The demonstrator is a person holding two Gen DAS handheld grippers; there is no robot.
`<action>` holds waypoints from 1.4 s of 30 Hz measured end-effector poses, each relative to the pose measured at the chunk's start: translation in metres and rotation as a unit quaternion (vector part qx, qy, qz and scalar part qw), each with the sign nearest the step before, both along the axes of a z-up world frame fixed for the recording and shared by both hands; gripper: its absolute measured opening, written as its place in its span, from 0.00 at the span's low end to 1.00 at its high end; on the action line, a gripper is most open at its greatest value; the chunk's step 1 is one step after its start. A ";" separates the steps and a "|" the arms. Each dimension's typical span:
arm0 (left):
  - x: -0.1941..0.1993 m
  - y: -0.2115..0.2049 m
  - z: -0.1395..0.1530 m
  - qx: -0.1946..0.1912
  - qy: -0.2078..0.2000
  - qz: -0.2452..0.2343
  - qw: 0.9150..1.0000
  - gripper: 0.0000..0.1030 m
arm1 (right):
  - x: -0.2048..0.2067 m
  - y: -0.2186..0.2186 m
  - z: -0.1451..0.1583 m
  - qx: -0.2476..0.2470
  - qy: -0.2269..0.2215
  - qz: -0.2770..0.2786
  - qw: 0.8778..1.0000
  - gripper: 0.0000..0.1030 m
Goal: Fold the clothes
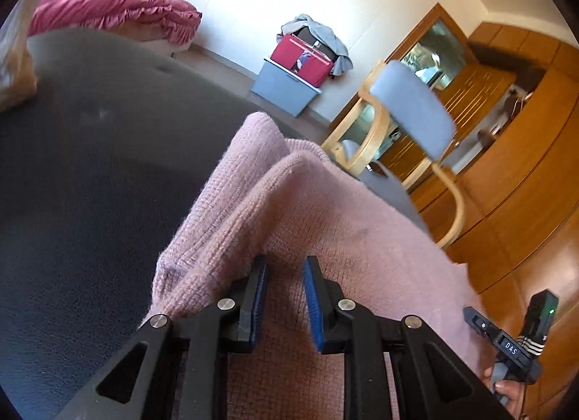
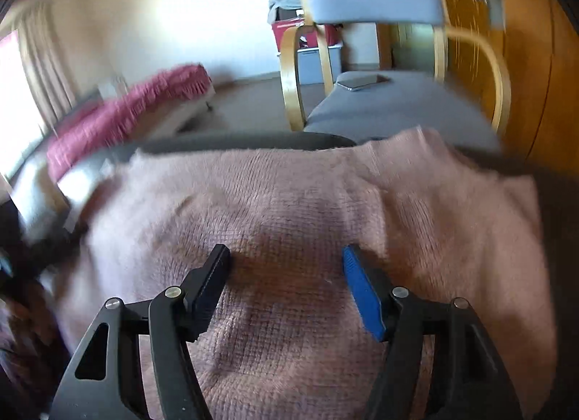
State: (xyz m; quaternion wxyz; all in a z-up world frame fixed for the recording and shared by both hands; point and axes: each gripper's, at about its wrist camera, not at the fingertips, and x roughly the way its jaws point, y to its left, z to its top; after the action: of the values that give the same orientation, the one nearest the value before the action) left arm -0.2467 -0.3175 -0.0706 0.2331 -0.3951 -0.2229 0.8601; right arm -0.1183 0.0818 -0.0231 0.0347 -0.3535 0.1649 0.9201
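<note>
Two views show one pink knitted sweater (image 1: 289,210) spread over a dark bench (image 1: 90,174).

Left wrist view: the left tool (image 1: 286,293) sits at lower centre, its jaws narrow but parted, with a raised ridge of knit running from just above them towards the middle of the frame. I cannot tell whether the blue pads (image 1: 313,302) press on that ridge or merely flank it. The right tool (image 1: 506,344) shows at the lower right edge, held in a hand. A grey chair (image 1: 412,109) stands at upper right.

Right wrist view: the right tool (image 2: 286,286) at lower centre stands wide, nothing between its jaws, hovering over the flat body of the sweater (image 2: 289,203), which fills the middle and lower frame.

To do this fold well, I judge the left tool should pinch the ridge fully before carrying it across, while the right tool comes down to hold the flat part steady, so the layer beneath does not drag or bunch.
</note>
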 end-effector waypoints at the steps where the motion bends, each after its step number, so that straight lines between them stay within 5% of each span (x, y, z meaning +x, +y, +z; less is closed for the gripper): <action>1: 0.000 -0.002 -0.001 0.007 0.001 -0.001 1.000 0.20 | 0.006 0.006 0.004 -0.007 0.011 -0.009 1.000 0.65; 3: 0.002 -0.002 -0.001 0.011 0.001 -0.002 1.000 0.20 | 0.016 0.019 0.010 -0.020 0.031 -0.023 0.999 0.62; 5: 0.001 -0.003 -0.001 0.010 0.002 -0.003 1.000 0.20 | 0.018 0.037 0.011 -0.036 0.027 -0.033 0.998 0.35; 9: -0.006 -0.004 -0.001 0.010 0.001 -0.004 1.000 0.20 | 0.013 0.068 0.001 -0.015 -0.012 -0.068 0.997 0.26; 10: -0.006 -0.004 -0.001 0.011 0.001 -0.004 1.000 0.20 | 0.013 0.078 -0.003 -0.010 -0.021 -0.085 0.996 0.11; 13: -0.005 -0.003 0.003 0.003 0.000 -0.002 1.000 0.20 | 0.025 0.108 -0.009 -0.066 -0.003 -0.133 0.989 0.00; 22: -0.027 0.024 0.037 -0.042 0.024 0.015 0.999 0.22 | 0.039 0.116 -0.011 -0.098 0.025 -0.150 0.983 0.03; 27: -0.074 0.043 0.028 -0.109 0.007 0.018 0.994 0.22 | 0.039 0.124 -0.016 -0.117 0.032 -0.147 0.982 0.03; 34: -0.082 0.018 0.008 -0.065 -0.007 0.042 0.997 0.10 | 0.035 0.127 -0.020 -0.126 0.033 -0.145 0.981 0.03; 38: -0.084 0.009 0.010 -0.040 -0.021 0.030 0.999 0.10 | 0.036 0.128 -0.020 -0.129 0.035 -0.144 0.980 0.03; 42: -0.062 -0.009 0.031 -0.057 0.003 0.085 0.995 0.20 | 0.037 0.128 -0.019 -0.133 0.036 -0.144 0.980 0.03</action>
State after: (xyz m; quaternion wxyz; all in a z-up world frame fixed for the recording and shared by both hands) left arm -0.3091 -0.3261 -0.0400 0.1367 -0.3847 -0.2057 0.8894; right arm -0.0809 0.2096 -0.0421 0.1134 -0.2940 0.3363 0.8875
